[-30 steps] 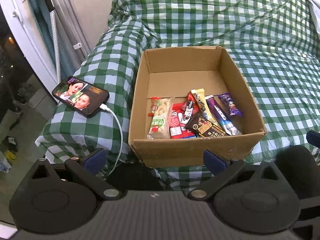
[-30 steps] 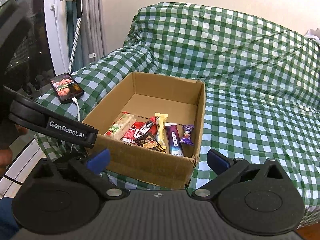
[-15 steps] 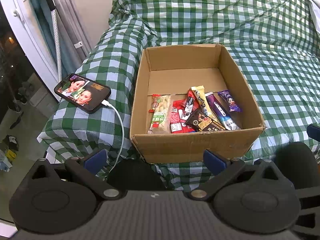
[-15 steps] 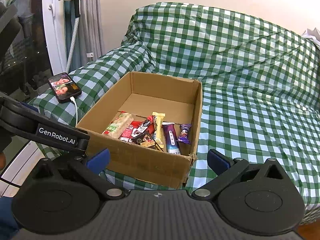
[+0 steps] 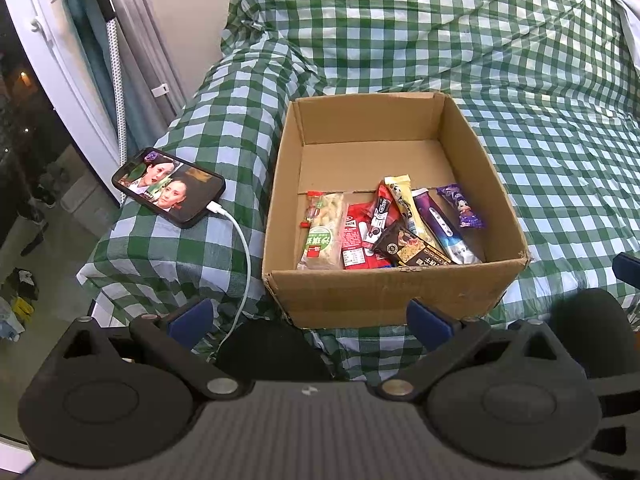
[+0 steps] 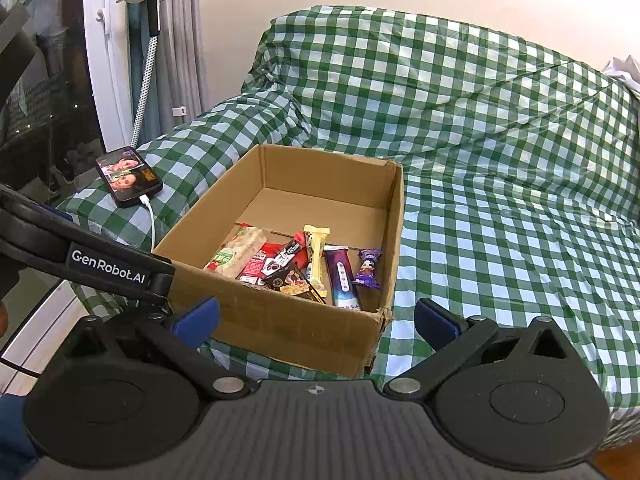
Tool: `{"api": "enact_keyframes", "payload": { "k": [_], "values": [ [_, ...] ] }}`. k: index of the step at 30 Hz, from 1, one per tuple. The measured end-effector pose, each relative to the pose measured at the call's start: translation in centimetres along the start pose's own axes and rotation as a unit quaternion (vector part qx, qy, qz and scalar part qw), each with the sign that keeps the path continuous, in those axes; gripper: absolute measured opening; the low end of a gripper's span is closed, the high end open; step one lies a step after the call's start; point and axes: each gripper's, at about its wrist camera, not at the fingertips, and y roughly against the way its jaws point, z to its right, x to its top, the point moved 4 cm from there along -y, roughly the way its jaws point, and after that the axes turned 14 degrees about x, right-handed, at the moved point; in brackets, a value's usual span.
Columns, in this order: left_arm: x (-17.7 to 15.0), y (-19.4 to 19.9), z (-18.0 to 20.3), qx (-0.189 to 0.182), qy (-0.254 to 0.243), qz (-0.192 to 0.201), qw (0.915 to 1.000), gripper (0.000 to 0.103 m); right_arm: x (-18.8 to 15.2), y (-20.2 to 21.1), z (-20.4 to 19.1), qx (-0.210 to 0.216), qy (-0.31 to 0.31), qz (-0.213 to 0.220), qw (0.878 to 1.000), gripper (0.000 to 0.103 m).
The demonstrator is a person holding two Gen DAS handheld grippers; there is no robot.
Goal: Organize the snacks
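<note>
Green-checked bedcover (image 5: 520,80) beside curtained window (image 5: 44,92)

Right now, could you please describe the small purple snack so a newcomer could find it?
Find the cardboard box on the checked cover. Its snacks lie along the near wall; the small purple packet is rightmost, beside a long purple bar. It alone is short, with twisted ends.

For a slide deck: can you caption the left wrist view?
Open left tool faces a cardboard box of snack packets on a green checked cover, phone charging beside it.
</note>
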Motion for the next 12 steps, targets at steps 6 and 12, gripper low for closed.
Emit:
{"api": "enact_keyframes", "payload": {
  "k": [6, 12],
  "values": [
    [-0.05, 0.05, 0.22, -0.001, -0.005, -0.001, 1.0, 0.103, -0.03, -0.03, -0.03, 0.0, -0.001, 0.0, 1.0, 0.102],
    [-0.15, 0.05, 0.32, 0.007, -0.007, 0.003, 0.9999, 0.103, 0.04, -0.01, 0.17, 0.0, -0.006, -0.001, 1.0, 0.102]
  ]
}}
